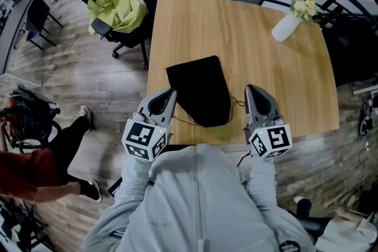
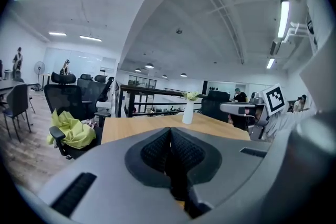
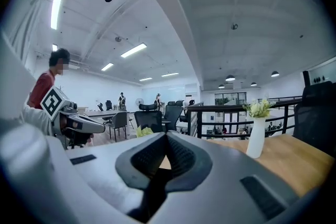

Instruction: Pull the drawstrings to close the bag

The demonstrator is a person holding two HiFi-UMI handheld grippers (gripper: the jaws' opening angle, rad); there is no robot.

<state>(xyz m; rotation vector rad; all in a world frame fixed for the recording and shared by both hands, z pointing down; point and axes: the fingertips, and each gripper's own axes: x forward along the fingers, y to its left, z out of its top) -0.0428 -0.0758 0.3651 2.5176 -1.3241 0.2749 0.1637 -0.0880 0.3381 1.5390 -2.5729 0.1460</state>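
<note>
Black drawstring bag [image 1: 199, 90] lies flat on the wooden table [image 1: 283, 85], near the person's edge, its gathered mouth toward them and not yet drawn tight. At the left, the left gripper [image 1: 170, 93] hangs just beside the bag, jaws pressed together on nothing. A thin left cord [image 1: 183, 121] trails from the mouth toward it. A right cord [image 1: 237, 104] loops out the other side, near the right gripper [image 1: 250, 90], whose jaws are likewise together and empty. A white vase [image 1: 286, 27] stands far right. The task looks unstarted: next, each gripper must open, descend and pinch its cord.
</note>
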